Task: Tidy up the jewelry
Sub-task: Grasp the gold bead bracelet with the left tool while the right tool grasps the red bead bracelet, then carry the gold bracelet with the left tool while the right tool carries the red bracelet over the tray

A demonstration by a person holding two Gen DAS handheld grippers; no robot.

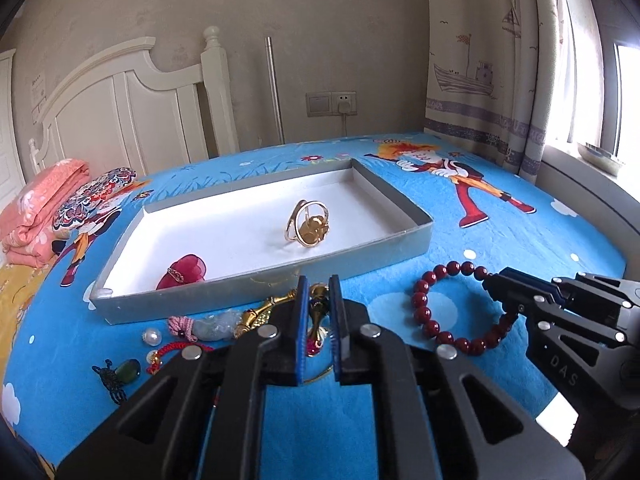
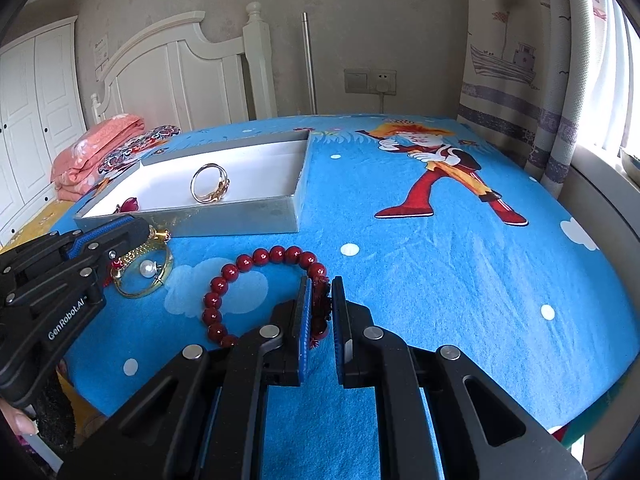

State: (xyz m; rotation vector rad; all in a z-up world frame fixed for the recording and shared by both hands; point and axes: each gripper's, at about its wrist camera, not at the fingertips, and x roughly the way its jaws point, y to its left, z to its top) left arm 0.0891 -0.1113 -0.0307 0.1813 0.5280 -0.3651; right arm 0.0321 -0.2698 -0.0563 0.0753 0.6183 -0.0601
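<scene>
A shallow grey cardboard tray with a white lining (image 1: 256, 216) was seen resting on a blue cartoon-printed bedsheet (image 1: 500, 240). Inside it, a gold ring with a gold ornament (image 1: 308, 224) stood upright near the middle, and a small red fabric piece with a gold chain link (image 1: 182, 273) lay in the near left corner.

The left tongs (image 1: 319, 312) were held just in front of the tray's near wall, the blue pads only narrowly apart. A gold ornate piece with a red end (image 1: 318, 320) was seen between them; whether it was actually gripped could not be told. In the right wrist view the left tongs (image 2: 138, 232) were seen over a thin gold bangle (image 2: 142, 276), with a white pearl (image 2: 147, 269) inside its loop.

To the left of the left tongs, loose pieces lay on the sheet: a pale jade-like pendant on a pink cord (image 1: 208, 326), a second white pearl (image 1: 152, 336), a red knotted cord (image 1: 176, 350) and a dark green stone on a black cord (image 1: 122, 372).

A dark red round-bead bracelet (image 2: 256, 280) lay on the sheet to the right of the gold pieces, outside the tray. The right tongs (image 2: 321, 304) were closed down to a narrow gap over the bracelet's far right part, with its dark red tassel-like section between the pads. In the left wrist view the right tongs (image 1: 494, 280) met the same bracelet (image 1: 424, 304) at its upper right.

A folded pink quilt (image 1: 36, 216) lay by a white headboard (image 1: 132, 112).
</scene>
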